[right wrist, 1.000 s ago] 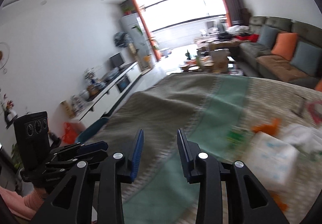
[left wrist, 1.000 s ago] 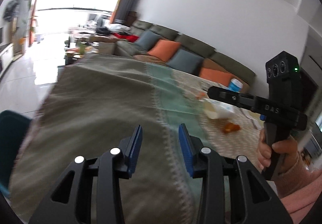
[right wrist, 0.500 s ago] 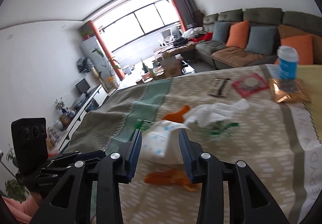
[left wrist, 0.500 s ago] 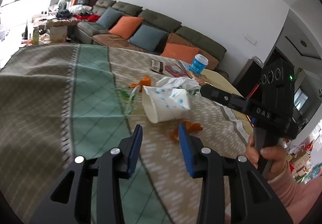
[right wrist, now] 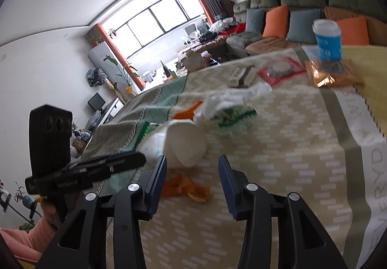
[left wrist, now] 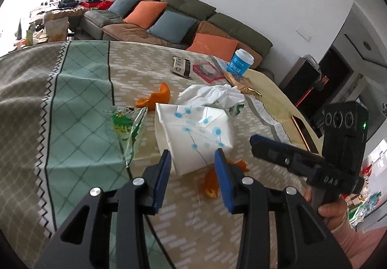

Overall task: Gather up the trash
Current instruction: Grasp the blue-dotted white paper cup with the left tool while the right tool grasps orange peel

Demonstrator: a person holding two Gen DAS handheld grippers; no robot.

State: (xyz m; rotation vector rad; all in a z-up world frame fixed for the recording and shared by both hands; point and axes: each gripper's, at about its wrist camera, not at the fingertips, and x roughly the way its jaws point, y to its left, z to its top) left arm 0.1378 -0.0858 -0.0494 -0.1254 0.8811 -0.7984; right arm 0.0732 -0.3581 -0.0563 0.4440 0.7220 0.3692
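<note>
- Trash is seen gathered in the middle of the table (left wrist: pixel 79 90): a white paper cup (left wrist: pixel 193 133) lies tipped on its side, with crumpled tissue (left wrist: pixel 212 93) at its 12 o'clock, a clear green-printed wrapper (left wrist: pixel 128 128) at its 9 o'clock and orange peel (left wrist: pixel 212 183) at its 6 o'clock.
- The left tool (left wrist: pixel 192 172) is held partly open and empty, its tips apart just short of the cup's rim.
- The right tool (right wrist: pixel 192 178) is likewise empty; its jaws have just been opening, and nothing is gripped between them, the peel (right wrist: pixel 186 188) lying beyond the tips.
- The cup is judged light, thin-walled and easily crushed; a hold across the rim or one wall is advised, with gentle pressure.
- The tissue is judged soft and the wrapper slippery; a pinch at a raised fold is suggested.
- The peel is judged limp and low-lying, so an edge must be caught.
</note>
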